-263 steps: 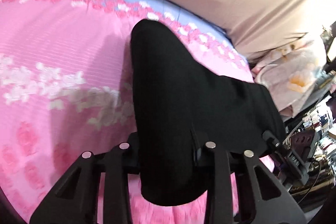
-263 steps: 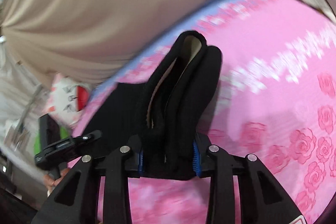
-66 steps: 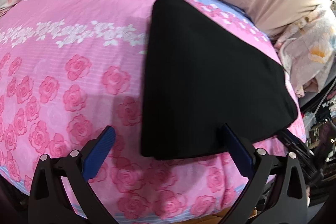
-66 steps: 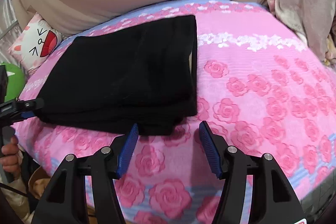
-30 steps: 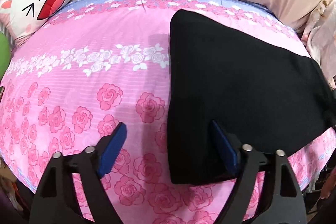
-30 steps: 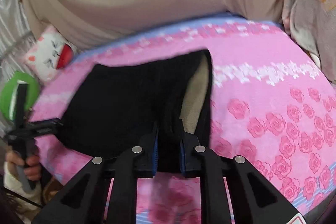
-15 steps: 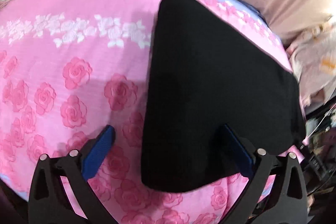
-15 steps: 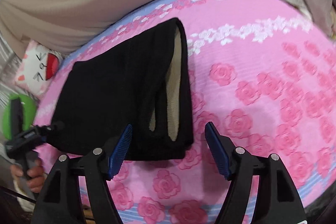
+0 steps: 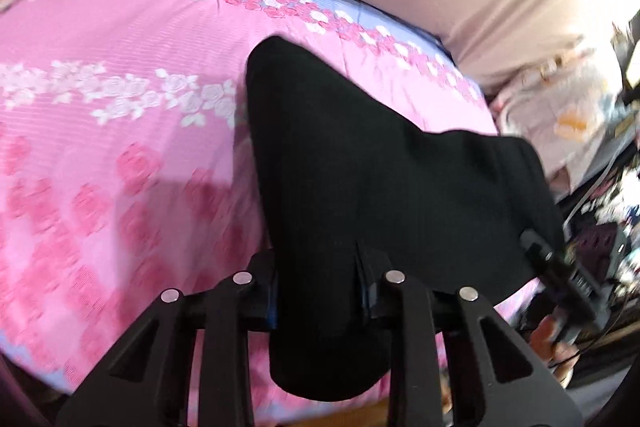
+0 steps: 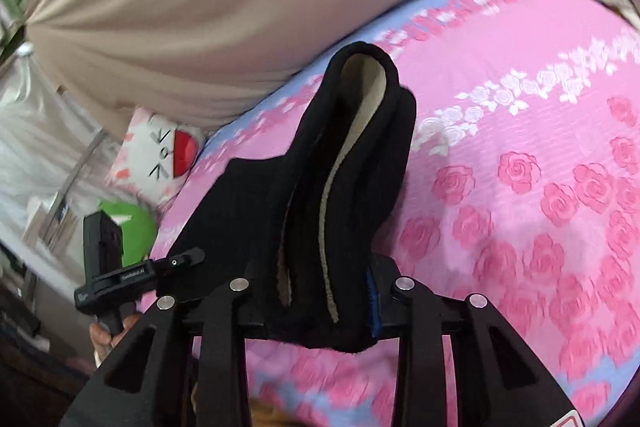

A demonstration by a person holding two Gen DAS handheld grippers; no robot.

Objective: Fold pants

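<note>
The black pants lie folded on the pink rose bedsheet. My left gripper is shut on the near left corner of the pants, which bunch up between the fingers and hang over them. My right gripper is shut on the other near corner, where the stacked layers of the pants show a beige lining. The near edge is lifted off the sheet. The other gripper shows at the left of the right wrist view.
A beige curtain hangs behind the bed. A white cartoon pillow and a green object sit at the bed's left end. A floral blanket and clutter lie off the right side.
Both grippers were open half a second ago, just short of the pants' near edge. Now both have closed on the near corners and raised that edge off the sheet.
</note>
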